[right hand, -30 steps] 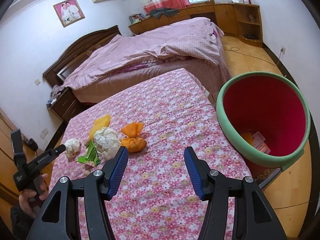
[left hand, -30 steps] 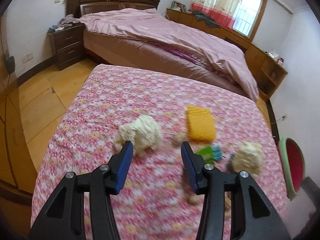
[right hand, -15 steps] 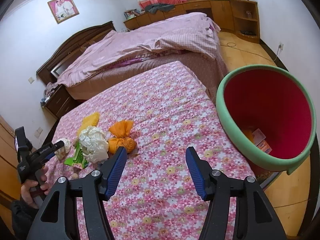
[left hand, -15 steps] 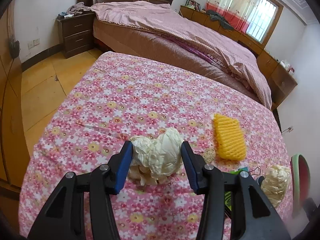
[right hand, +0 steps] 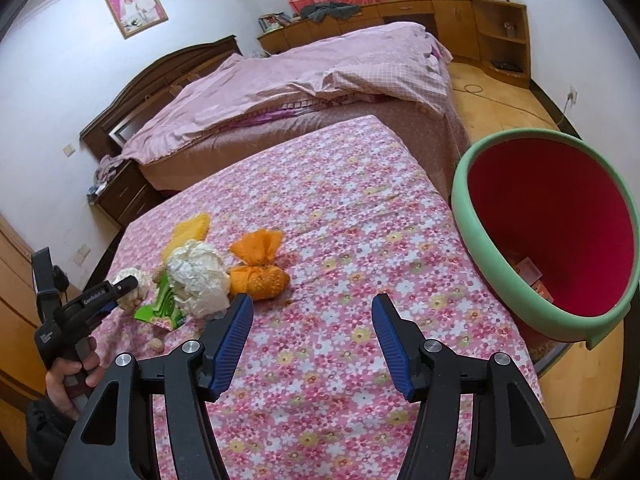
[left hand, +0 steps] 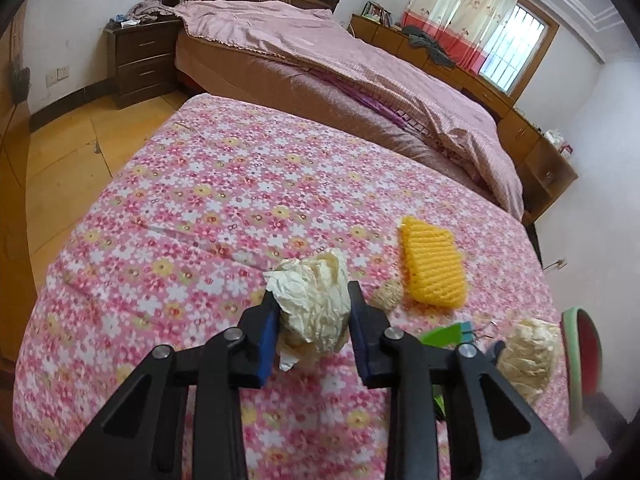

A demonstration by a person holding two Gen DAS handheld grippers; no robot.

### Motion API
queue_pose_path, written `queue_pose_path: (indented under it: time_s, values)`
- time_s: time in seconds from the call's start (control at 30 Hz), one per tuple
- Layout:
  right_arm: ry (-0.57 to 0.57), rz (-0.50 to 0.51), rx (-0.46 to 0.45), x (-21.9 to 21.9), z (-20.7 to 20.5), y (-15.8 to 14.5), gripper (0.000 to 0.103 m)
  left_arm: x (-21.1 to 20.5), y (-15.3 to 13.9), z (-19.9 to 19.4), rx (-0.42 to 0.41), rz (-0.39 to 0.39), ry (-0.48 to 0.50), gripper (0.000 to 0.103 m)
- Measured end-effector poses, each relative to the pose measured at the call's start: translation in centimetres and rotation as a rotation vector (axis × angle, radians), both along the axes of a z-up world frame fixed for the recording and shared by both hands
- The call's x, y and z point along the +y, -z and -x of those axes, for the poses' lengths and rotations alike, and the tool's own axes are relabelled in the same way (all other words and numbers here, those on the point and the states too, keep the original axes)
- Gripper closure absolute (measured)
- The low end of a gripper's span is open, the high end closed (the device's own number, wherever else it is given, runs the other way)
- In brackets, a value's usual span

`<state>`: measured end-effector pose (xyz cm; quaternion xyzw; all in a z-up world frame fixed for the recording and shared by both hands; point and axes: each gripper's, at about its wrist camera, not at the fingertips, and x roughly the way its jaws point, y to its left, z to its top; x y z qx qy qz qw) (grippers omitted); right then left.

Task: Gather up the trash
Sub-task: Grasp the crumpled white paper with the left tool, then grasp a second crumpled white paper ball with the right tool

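Note:
My left gripper [left hand: 313,326] is shut on a cream crumpled paper ball [left hand: 312,302], squeezed between its blue pads just above the floral cloth. Beside it lie a yellow foam net [left hand: 434,266], a small tan ball [left hand: 390,294], a green wrapper [left hand: 444,334] and a second paper ball [left hand: 528,354]. In the right wrist view my right gripper [right hand: 313,326] is open and empty over the cloth, right of an orange tied bag [right hand: 260,266], a white paper ball [right hand: 198,276] and the green wrapper [right hand: 160,306]. The left gripper [right hand: 120,286] shows there at far left.
A red bin with a green rim [right hand: 548,236] stands off the table's right edge and holds some scraps. The floral table [right hand: 340,240] sits in front of a bed with a pink quilt [left hand: 360,68]. A dark nightstand [left hand: 140,60] and wooden floor [left hand: 68,152] lie to the left.
My left gripper moved forward around the cream paper ball and closed on it. My right gripper stayed open and shifted only slightly.

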<state>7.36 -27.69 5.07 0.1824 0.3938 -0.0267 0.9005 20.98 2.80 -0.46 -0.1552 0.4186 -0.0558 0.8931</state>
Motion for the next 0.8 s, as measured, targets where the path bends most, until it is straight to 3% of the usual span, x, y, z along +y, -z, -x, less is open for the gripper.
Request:
queue_pose_path:
  time_s: [0.3, 0.8]
  values:
    - [-0.07, 0.038, -0.013, 2.5, -0.3, -0.8, 0.04, 1.2, -1.9, 4.3, -0.035, 0.016, -0.009, 0.072]
    - [-0.248, 0.073, 0.007, 9.1, -6.0, 0.8, 0.04, 1.7, -2.7, 8.2, -0.082, 0.012, -0.014, 0.072]
